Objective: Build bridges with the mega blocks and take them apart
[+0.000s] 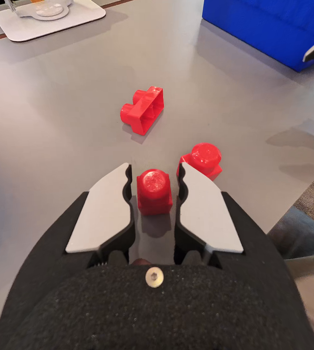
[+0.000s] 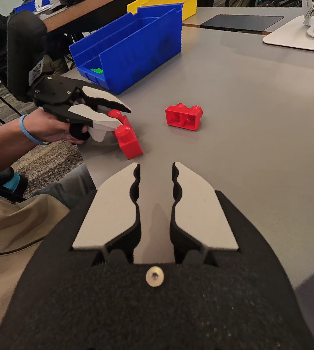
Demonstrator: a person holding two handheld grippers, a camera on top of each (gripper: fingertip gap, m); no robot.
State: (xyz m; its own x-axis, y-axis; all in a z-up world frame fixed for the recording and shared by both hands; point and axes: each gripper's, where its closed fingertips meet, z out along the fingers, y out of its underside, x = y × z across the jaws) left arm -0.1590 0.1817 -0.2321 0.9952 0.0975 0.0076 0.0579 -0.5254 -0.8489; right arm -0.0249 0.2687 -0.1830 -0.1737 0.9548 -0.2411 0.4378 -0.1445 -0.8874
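Three red mega blocks lie apart on the grey table [image 1: 57, 113]. My left gripper [image 1: 154, 166] is open, its fingers on either side of an upright one-stud block [image 1: 154, 191] with small gaps on both sides. A second one-stud block [image 1: 203, 161] stands just outside its right finger. A two-stud block [image 1: 142, 111] lies on its side farther ahead. In the right wrist view my right gripper [image 2: 155, 164] is open and empty over bare table, short of the near one-stud block [image 2: 128, 142]. The left gripper [image 2: 124, 117] and the two-stud block [image 2: 184, 117] also show there.
A blue bin [image 2: 133, 47] stands at the back left with a green block [image 2: 96, 71] inside, and a yellow bin [image 2: 171, 5] behind it. A white mat [image 2: 300, 36] and a black mat [image 2: 241, 21] lie at the far edge. The table's front edge runs by the person's lap. The two-stud block [image 1: 142, 111] is about 8 centimeters from my left fingertips and 15 centimeters from my right. It is also in sight in the right wrist view [image 2: 172, 111].
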